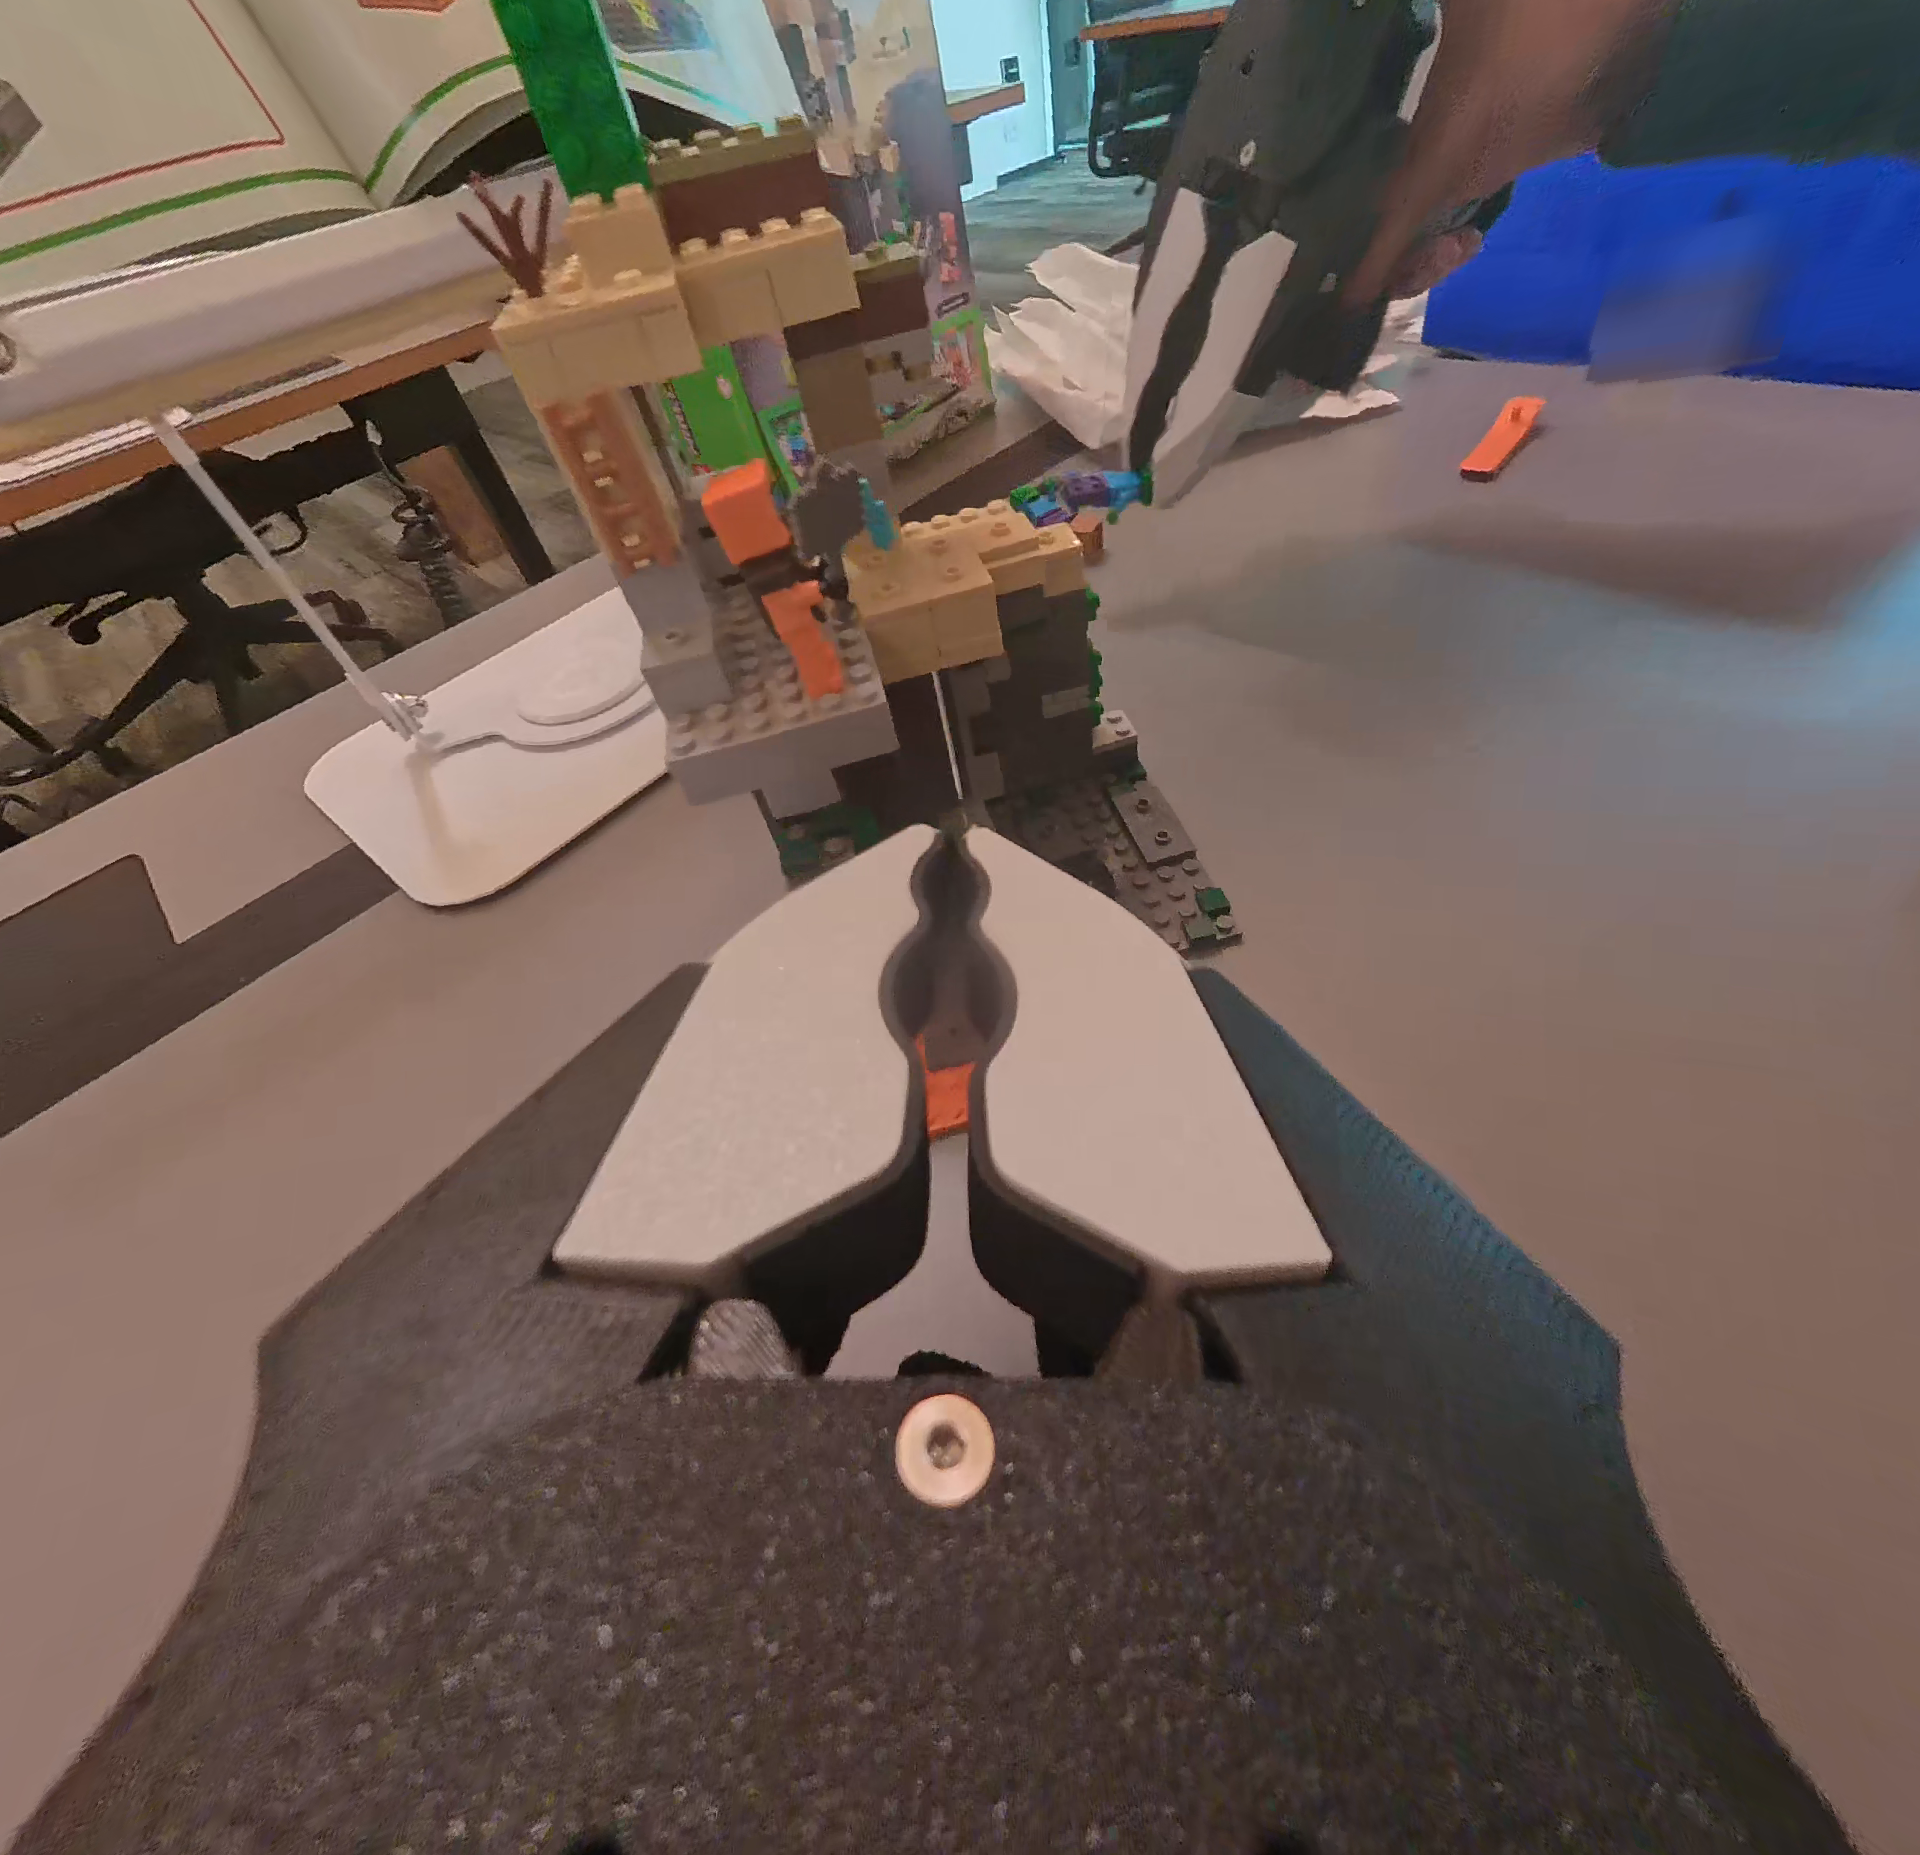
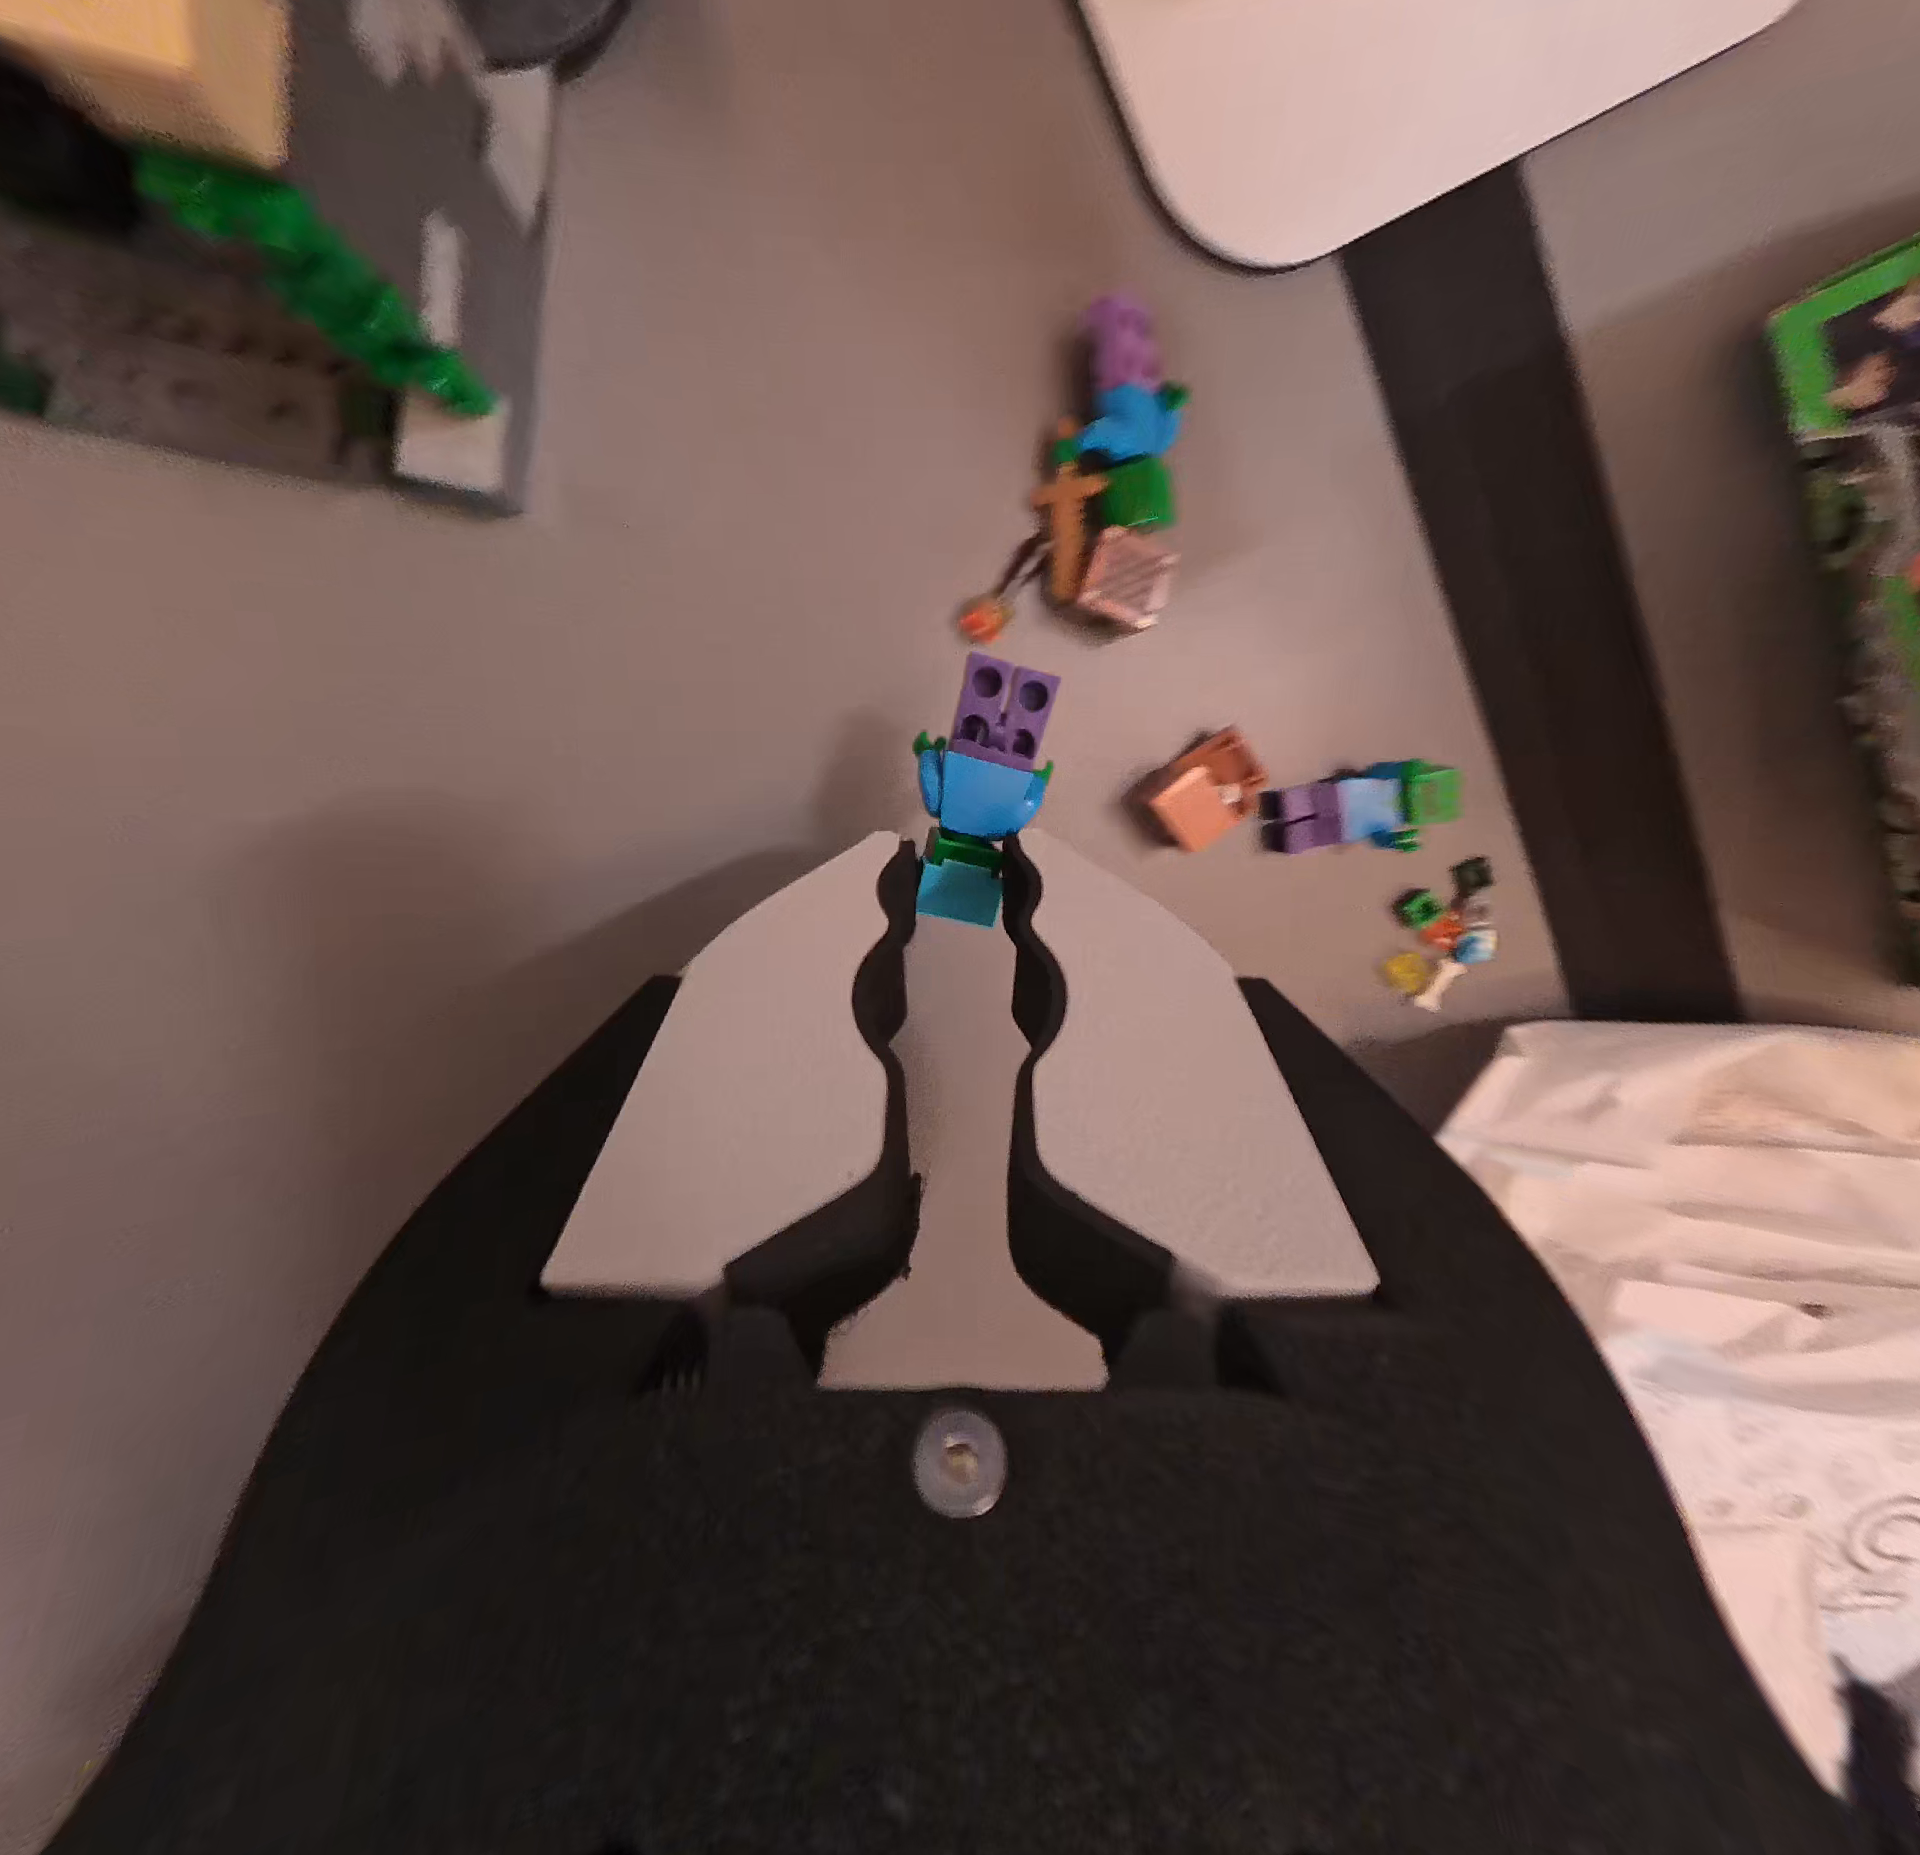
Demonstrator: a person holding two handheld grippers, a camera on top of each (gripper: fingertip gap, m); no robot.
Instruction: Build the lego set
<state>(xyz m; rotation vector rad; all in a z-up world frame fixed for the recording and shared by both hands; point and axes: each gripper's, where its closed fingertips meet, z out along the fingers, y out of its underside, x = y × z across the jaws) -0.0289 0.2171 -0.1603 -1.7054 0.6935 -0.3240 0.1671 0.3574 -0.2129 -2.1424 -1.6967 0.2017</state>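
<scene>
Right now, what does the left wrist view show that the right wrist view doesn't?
Only the left wrist view shows the tall lego build's tan upper levels, its orange figure, the open instruction booklet, an orange brick separator on the table, and the left gripper shut. Only the right wrist view shows two more zombie figures lying on the table and a loose brown head. Both show the right gripper shut on a blue and purple figure and the grey table.

Left gripper (image 1: 951, 844) held low and level, tips pressed together, right gripper (image 2: 961, 870) tipped downward, tips pinched on a small figure (image 2: 982, 777), gripped by a hand (image 1: 1496, 132).
</scene>
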